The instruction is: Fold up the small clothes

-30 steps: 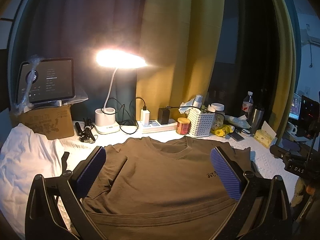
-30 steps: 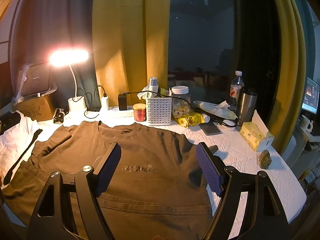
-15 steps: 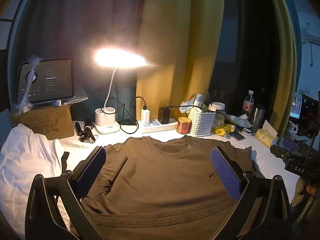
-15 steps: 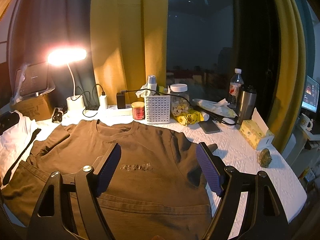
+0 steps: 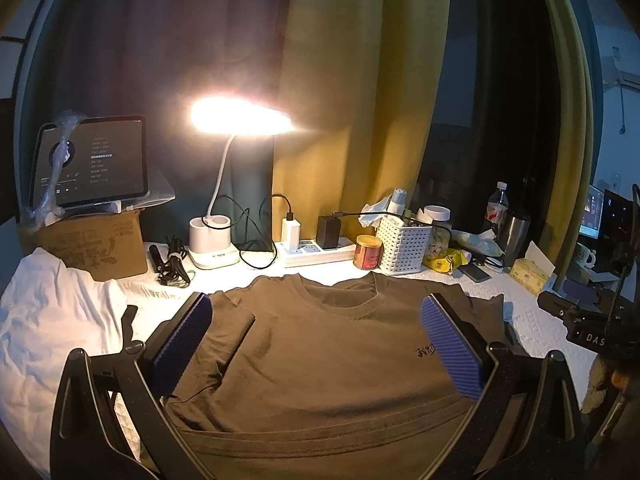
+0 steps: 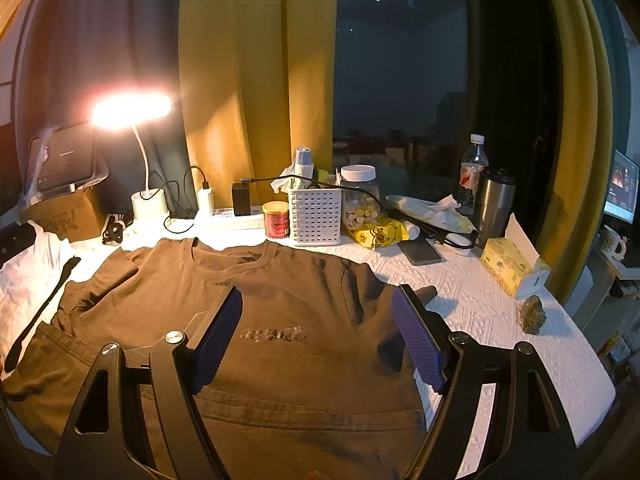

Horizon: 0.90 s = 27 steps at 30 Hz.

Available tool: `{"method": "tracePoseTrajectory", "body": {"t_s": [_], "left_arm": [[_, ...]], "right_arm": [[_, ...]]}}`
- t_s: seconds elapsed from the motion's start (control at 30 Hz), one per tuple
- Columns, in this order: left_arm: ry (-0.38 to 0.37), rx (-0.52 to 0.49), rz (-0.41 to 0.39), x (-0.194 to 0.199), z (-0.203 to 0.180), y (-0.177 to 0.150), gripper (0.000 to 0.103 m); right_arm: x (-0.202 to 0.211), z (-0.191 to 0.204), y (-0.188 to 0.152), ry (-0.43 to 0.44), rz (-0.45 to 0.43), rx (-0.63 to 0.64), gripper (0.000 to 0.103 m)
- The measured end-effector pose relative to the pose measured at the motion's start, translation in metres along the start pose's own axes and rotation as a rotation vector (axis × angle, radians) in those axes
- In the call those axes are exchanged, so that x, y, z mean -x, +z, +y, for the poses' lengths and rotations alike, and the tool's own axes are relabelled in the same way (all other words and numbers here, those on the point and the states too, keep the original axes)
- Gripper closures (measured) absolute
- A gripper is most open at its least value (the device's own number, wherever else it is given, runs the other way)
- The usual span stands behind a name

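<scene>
Hovering spread and empty, the left gripper point(image 5: 316, 344) and right gripper point(image 6: 318, 338) face the brown T-shirt point(image 5: 332, 364) lying flat mid-table, collar toward the far edge, hem nearest both, right sleeve closer to the right gripper.

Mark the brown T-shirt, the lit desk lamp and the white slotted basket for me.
brown T-shirt point(image 5: 320, 364): left wrist view, chest panel.
lit white desk lamp point(image 5: 240, 117): left wrist view, glowing head.
white slotted plastic basket point(image 6: 316, 216): right wrist view, front wall.
</scene>
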<state>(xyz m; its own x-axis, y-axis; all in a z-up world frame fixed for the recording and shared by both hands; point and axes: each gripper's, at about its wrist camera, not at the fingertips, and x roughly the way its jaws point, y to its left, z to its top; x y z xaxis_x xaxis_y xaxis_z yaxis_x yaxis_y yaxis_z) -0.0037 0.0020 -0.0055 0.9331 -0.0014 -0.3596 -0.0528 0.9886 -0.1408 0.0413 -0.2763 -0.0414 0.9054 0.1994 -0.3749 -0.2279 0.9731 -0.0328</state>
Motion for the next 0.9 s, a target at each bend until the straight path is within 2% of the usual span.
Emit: {"method": "tracePoseTrajectory", "body": {"t_s": [0.17,0.37,0.9], "left_arm": [[-0.014,-0.010,0.009,-0.008,-0.001,0.002,0.001],[-0.013,-0.017,0.042,-0.024,-0.002,0.003,0.001],[0.013,-0.038,0.139,-0.082,-0.006,0.002,0.001]], "right_arm": [[-0.003,-0.001,0.000,0.002,0.006,-0.003,0.023],[-0.028,-0.013,0.006,0.003,0.047,-0.021,0.023],[-0.108,-0.091,-0.009,-0.046,0.204,-0.134,0.023]]}}
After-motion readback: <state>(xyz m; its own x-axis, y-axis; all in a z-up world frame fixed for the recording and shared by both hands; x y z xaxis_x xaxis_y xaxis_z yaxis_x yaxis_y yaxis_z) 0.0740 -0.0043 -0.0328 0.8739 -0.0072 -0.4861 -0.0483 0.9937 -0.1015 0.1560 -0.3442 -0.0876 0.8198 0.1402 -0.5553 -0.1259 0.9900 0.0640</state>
